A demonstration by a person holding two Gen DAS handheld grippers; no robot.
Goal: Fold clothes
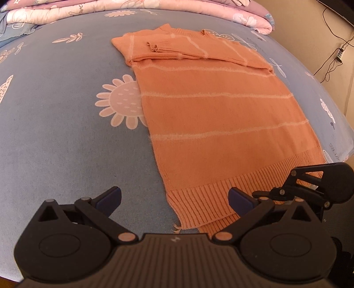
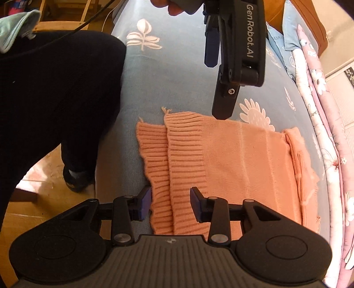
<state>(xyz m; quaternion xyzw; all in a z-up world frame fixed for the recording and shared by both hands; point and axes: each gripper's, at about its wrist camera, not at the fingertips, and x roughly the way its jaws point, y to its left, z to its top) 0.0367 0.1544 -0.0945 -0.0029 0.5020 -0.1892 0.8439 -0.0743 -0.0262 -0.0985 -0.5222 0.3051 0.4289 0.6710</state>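
An orange knitted sweater (image 1: 212, 115) with pale stripes lies flat on a bed (image 1: 55, 133) covered by a blue sheet printed with white flowers. One sleeve (image 1: 177, 52) is folded across its chest, the cuff towards the left. The ribbed hem (image 1: 210, 199) lies nearest the camera. The left hand-held gripper (image 1: 174, 200) hovers over the hem's left corner, its jaws standing wide apart with nothing between the blue pads. The right hand-held gripper (image 1: 309, 188) shows at the hem's right side, partly hidden. A pink floral quilt (image 1: 154, 8) lies folded along the far edge.
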